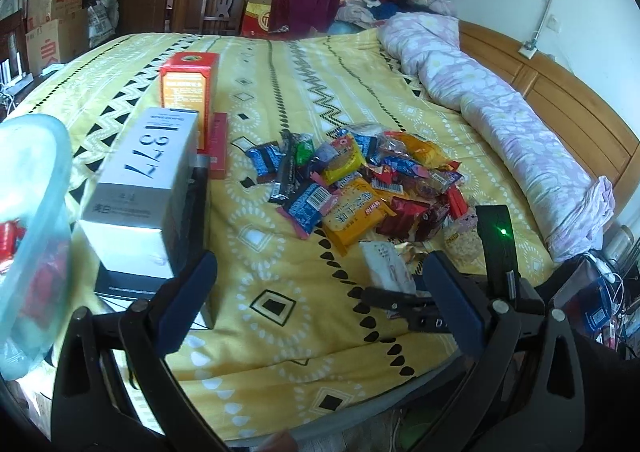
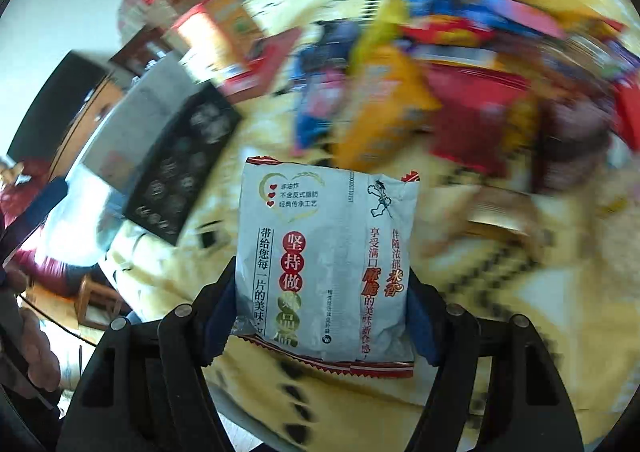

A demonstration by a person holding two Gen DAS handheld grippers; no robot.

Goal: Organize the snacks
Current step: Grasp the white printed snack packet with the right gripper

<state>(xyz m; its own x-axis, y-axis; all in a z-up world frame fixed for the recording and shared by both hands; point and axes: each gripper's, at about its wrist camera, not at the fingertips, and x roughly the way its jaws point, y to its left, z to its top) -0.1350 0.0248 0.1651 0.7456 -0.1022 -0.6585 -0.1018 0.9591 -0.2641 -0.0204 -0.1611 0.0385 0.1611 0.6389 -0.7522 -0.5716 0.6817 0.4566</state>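
Bedroom; yellow patterned bedspread [image 1: 280, 99]. One grey box [image 1: 144, 187] marked "377", one orange-red box [image 1: 190, 85] behind it. One snack pile [image 1: 360, 179], uncounted. Right gripper [image 2: 324, 292], angled downward, clamps one white rice-cracker packet [image 2: 324, 252] above the spread. Left gripper [image 1: 316, 296] gapes empty.

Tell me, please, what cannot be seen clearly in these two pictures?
- Snack pile: right wrist view, smeared by motion blur; no label is readable.
- Tub: left wrist view, cut off by the left edge; its cloudy wall hides most of the contents.
- White packet: the right gripper fingers cover its lower sides; real contact is unclear.
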